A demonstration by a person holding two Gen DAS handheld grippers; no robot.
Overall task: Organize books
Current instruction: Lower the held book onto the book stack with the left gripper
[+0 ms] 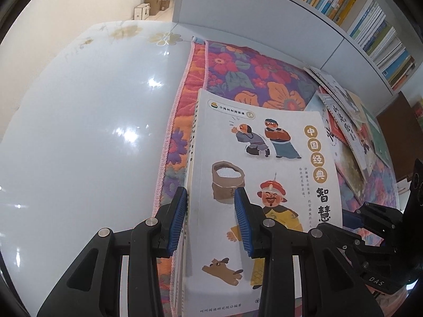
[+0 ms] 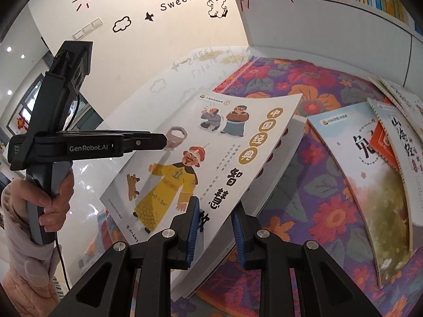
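Jaws of both grippers pinch the white picture book (image 2: 211, 163): left gripper (image 1: 211, 222) on its spine edge, right gripper (image 2: 215, 232) on the lower corner, centre frame. It slants over the floral cloth (image 2: 304, 185) beside the white counter (image 1: 79, 132). I'd lower both ends level, square with the loose books (image 2: 370, 171) at right, before letting go.

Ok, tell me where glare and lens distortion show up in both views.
Left wrist view: bright ceiling-light glare spots on the glossy white table; the fisheye bows the bookshelf into an arc, with dark corners. Right wrist view: the table mirrors the wall lettering; the book stays sharp; the edges curve.
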